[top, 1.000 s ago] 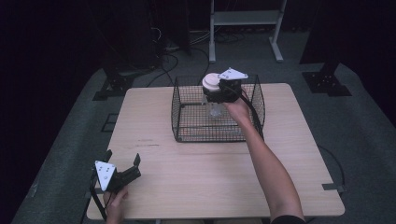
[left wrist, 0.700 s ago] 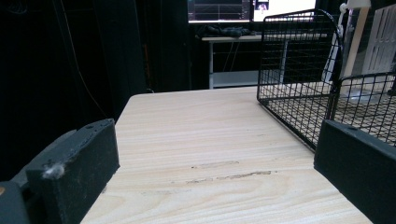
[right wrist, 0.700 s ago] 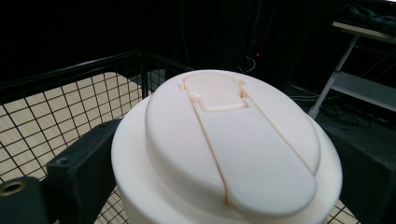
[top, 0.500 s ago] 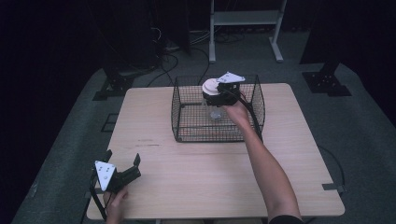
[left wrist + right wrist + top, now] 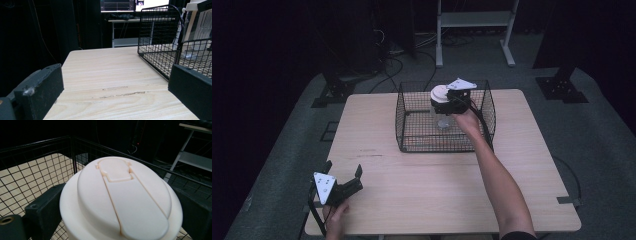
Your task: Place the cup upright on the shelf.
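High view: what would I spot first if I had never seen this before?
Probably the black wire basket at the far middle of the wooden table. The right hand-held gripper holds a clear bottle with a big white lid over the inside of it, jaws shut on the lid's sides. The left hand-held gripper rests open at the near left corner.

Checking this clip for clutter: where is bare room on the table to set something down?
The table is bare in front of the wire basket, and in strips at the basket's left and right. The left tool takes the near-left corner. The right tool holds a white-lidded cup over the basket.
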Available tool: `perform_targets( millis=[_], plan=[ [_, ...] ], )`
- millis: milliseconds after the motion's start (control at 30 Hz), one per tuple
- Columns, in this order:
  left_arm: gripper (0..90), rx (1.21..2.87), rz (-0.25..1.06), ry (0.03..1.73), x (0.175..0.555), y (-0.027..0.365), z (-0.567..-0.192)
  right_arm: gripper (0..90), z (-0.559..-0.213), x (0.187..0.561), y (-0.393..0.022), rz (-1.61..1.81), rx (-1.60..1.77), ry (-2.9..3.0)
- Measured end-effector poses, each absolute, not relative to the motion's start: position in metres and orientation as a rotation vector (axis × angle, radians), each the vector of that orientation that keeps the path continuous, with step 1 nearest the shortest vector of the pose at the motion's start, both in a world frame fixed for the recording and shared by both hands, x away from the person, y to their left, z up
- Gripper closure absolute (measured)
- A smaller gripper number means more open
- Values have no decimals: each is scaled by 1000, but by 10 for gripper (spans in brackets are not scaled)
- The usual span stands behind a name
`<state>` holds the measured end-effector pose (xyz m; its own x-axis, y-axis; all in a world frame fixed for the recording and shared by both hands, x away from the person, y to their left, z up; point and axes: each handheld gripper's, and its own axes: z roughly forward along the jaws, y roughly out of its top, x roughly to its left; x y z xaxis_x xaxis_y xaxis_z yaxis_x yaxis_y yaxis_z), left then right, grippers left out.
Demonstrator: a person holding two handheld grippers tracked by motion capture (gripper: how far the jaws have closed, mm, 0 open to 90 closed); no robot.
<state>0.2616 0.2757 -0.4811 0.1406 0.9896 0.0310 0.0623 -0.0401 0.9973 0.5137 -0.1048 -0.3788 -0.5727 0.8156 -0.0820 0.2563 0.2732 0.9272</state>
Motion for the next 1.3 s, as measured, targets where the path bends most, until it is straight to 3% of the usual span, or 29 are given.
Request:
perform_targets(
  millis=[1300],
  plan=[
    [0, 1353, 1104, 1132, 262, 275, -481, 21, -368, 510, -114, 1328, 961, 1955]
  ],
)
